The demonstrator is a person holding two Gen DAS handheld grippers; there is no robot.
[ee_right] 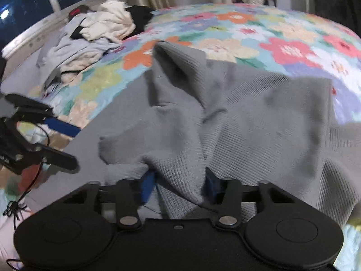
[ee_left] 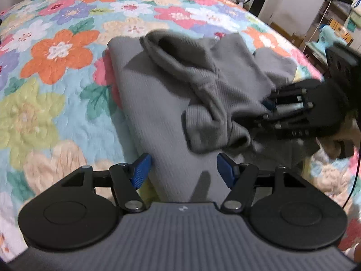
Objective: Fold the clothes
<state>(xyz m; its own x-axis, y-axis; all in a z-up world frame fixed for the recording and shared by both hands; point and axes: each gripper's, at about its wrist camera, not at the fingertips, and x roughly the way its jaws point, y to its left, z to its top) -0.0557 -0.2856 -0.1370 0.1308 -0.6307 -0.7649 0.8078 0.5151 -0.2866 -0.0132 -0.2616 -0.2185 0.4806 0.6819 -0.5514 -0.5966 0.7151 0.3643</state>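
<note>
We see the bed (ee_left: 56, 52) under its flowered quilt, and across it lies the grey knit garment (ee_left: 158, 113), partly flat, partly bunched, with a sleeve or edge lifted over the flat panel. A pile of other clothes (ee_right: 94, 33) sits well apart at the far edge of the bed. Our right tool (ee_right: 180, 187) is clamped on a gathered fold of the grey knit. Our left tool (ee_left: 183, 169) stands with its pads apart just over the near end of the garment, gripping nothing. We judge the main risk to be the thick, loose knit: the pinched bunch may slip or drag the layer beneath out of line. With nothing pinning the near end, the panel could slide on the quilt and the fold land crooked.
</note>
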